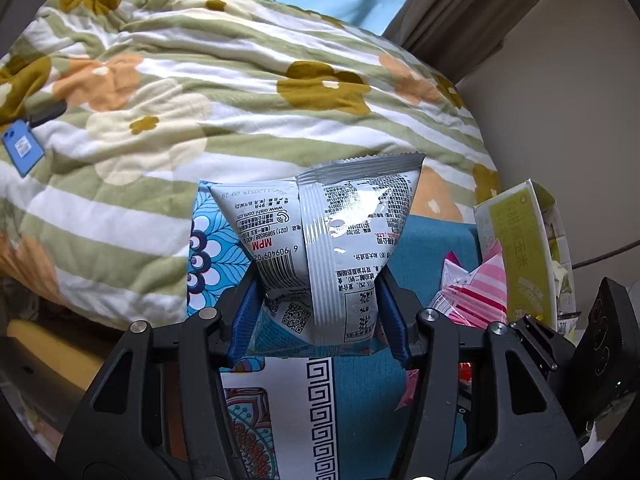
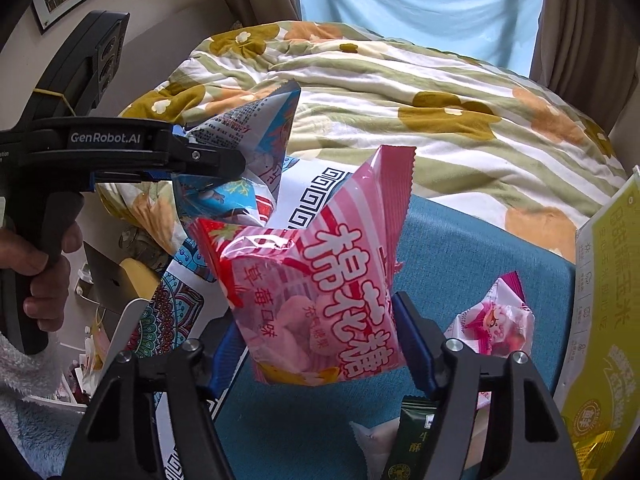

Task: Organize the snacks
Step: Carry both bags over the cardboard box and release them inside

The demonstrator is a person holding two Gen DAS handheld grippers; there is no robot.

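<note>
Right now, I am reading both wrist views:

Left gripper [image 1: 320,316]: I am holding a silver snack bag [image 1: 332,240] between the blue pads, printed back facing the camera, jaws narrowed onto its lower part.

Right gripper [image 2: 320,348]: I am gripping a pink marshmallow bag [image 2: 320,280]; the jaws are pressing on its sides and the bag is hanging clear of the blue cloth [image 2: 480,240].

Left hand [image 2: 44,276]: it is wrapping the other tool's handle at the left edge of the right view.

Other snacks: a small pink packet [image 2: 500,320] and a green packet [image 2: 412,436] are lying on the cloth, a yellow box [image 2: 604,300] beside them.

Backdrop: a flowered quilt [image 1: 200,100] is lying behind.
</note>
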